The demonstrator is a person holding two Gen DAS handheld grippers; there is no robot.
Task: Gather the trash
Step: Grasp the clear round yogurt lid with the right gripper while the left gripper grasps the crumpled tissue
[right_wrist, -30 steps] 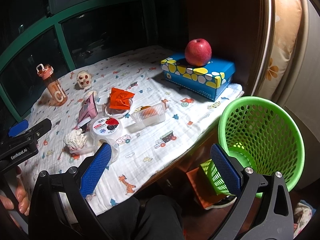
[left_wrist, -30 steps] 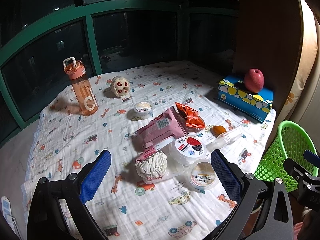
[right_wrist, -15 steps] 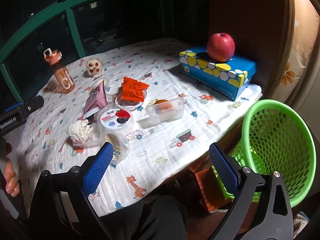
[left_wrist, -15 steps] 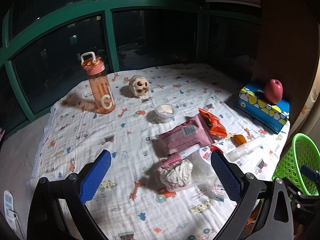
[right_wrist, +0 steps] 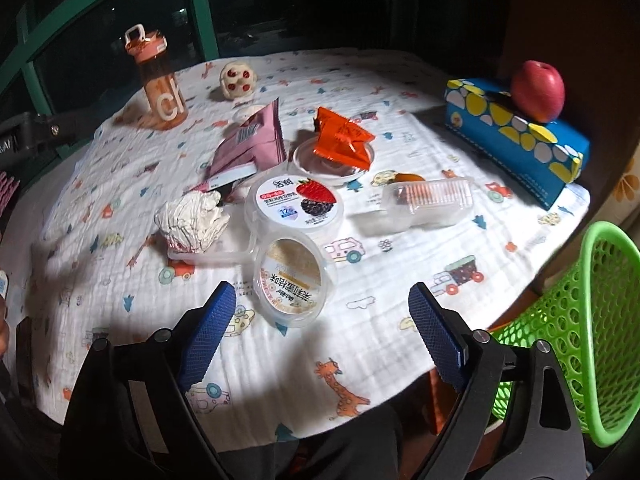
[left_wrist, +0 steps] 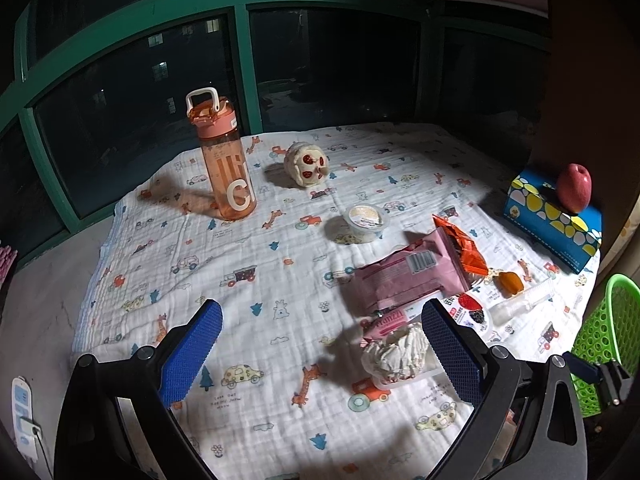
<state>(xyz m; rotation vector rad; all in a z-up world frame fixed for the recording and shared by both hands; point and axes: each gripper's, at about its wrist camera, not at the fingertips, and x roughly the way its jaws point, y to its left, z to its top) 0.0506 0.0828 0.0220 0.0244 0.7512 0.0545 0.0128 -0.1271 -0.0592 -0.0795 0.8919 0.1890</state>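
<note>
Right claw now nearer the tilted pudding cup, lid facing it, closing, nothing gripped, left claw released.

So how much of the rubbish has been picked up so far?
Nothing looks collected yet. Both the left gripper and the right gripper hold nothing; the right one's jaws are closing just short of the tipped clear pudding cup with a beige lid. Left on the printed cloth: the crumpled white paper, pink snack bag, orange wrapper and other tubs. What little shows of the green mesh basket looks empty.
</note>
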